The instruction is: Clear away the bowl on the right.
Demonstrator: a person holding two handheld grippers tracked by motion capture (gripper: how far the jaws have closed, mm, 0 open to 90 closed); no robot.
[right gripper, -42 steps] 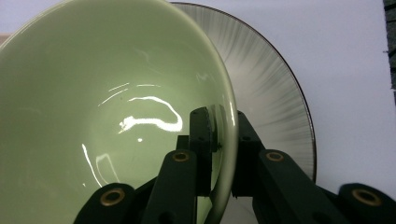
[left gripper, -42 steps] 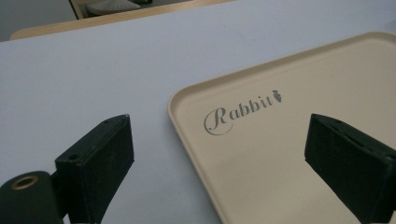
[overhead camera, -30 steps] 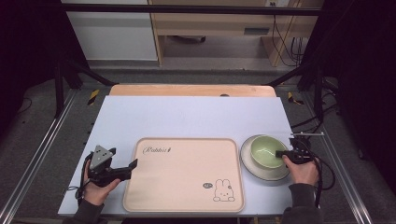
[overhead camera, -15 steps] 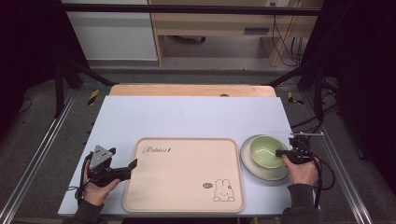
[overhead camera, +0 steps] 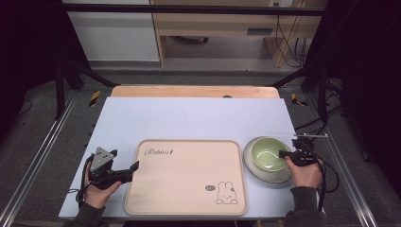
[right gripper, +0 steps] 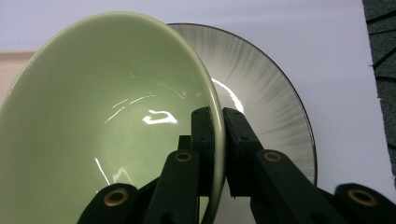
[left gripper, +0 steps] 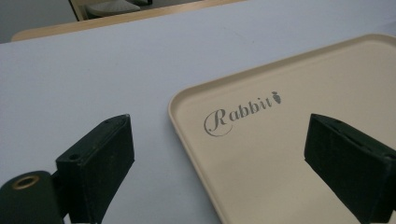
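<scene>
My right hand-held gripper (overhead camera: pixel 285 154) pinches the rim of the pale green bowl (overhead camera: pixel 266 154) at its 3 o'clock side. In the right gripper view the two black jaws stand close together with the bowl's wall (right gripper: pixel 107 116) clamped between them, one jaw inside the bowl and one outside. The bowl sits on a grey plate (overhead camera: pixel 276 176) with fine radial lines and a dark edge; that plate (right gripper: pixel 275 107) shows behind the bowl's rim, and whether the bowl is lifted clear of it I cannot tell. Bowl and plate are at the 4 o'clock part of the light blue table (overhead camera: pixel 189 116), just beside the right edge of the tray.

My left hand-held gripper (overhead camera: pixel 134 167) is spread wide. Its jaws point toward 3 o'clock, at the left edge of the beige tray (overhead camera: pixel 189 189), with nothing between them. In the left gripper view one jaw hangs over the bare table (left gripper: pixel 93 84) and the other over the tray (left gripper: pixel 289 140), so the tray's rounded rim runs between them. The word "Rabbit" (left gripper: pixel 243 112) is printed near that corner, with a small carrot mark after it. In the high view a rabbit drawing (overhead camera: pixel 226 193) sits at the tray's 5 o'clock corner. The tray lies flat at the table's 6 o'clock edge, between my two hands, with nothing resting on it.

My left hand (overhead camera: pixel 97 189) grips its handle under the grey three-cornered plate (overhead camera: pixel 102 158); my right hand (overhead camera: pixel 305 172) holds the other handle just off the plate's 3 o'clock rim.
</scene>
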